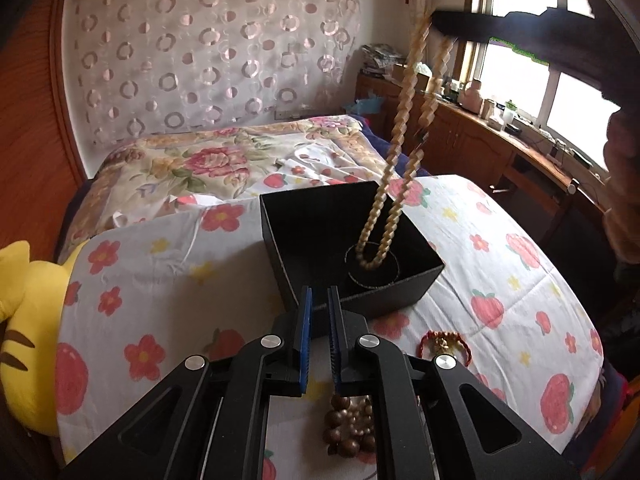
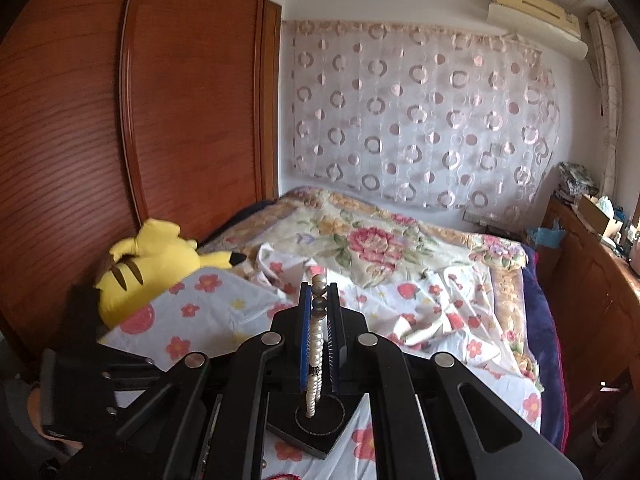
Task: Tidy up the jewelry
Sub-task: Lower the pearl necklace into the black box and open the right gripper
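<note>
A black open box (image 1: 416,292) sits on the flowered bedsheet; my left gripper (image 1: 319,300) is shut on its near wall. A cream pearl necklace (image 1: 394,184) hangs from my right gripper, whose dark finger (image 1: 500,26) shows at upper right, and its loop dips into the box onto a round black cushion (image 1: 360,276). In the right wrist view my right gripper (image 2: 320,292) is shut on the necklace (image 2: 316,344), which hangs down to the cushion (image 2: 332,416) in the box (image 2: 304,438). A brown wooden bead bracelet (image 1: 348,428) and a red bracelet (image 1: 444,342) lie on the sheet near me.
A yellow plush toy (image 1: 24,320) lies left on the bed, also in the right wrist view (image 2: 148,264). A wooden wardrobe (image 2: 120,120) stands left. A wooden desk (image 1: 500,148) with clutter runs under the window on the right.
</note>
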### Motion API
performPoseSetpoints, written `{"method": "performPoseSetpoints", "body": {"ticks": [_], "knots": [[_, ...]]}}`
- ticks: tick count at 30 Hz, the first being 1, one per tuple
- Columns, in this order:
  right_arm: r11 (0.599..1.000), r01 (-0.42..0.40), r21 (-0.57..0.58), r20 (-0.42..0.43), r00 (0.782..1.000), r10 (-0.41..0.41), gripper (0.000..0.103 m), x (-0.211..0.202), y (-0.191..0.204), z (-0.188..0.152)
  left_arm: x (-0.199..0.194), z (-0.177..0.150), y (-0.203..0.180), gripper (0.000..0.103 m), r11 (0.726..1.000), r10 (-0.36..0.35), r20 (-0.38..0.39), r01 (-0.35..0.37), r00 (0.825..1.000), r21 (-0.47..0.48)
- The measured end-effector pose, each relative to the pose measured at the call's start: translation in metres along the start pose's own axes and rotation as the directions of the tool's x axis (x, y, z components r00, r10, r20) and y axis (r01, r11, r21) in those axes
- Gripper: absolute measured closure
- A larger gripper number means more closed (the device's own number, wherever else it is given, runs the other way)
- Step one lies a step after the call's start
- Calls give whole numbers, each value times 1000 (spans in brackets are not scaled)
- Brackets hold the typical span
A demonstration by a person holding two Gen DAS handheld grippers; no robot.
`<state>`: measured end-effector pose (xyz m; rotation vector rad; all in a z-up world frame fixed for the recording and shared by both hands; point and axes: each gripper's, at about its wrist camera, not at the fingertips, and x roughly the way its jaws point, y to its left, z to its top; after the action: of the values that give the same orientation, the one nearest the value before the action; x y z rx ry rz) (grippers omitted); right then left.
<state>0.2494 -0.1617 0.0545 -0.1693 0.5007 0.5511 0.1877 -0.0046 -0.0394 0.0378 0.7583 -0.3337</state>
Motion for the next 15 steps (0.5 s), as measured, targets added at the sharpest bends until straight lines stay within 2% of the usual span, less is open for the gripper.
{"method": "performPoseSetpoints", "body": {"ticks": [11,13,15], "knots": [[1000,-19,4,-102,995,20,94,40,12,-31,-8,-24,3,88,1000,11,5,-11,1000,-12],[1000,-23,1,-123,992,23,94,46,14,-39,-9,-27,3,86,1000,18,7,-18,1000,-9],[1000,-30,3,-144,989,30,94,51,16,-46,-9,-30,2,79,1000,30,10,-30,1000,0]]}}
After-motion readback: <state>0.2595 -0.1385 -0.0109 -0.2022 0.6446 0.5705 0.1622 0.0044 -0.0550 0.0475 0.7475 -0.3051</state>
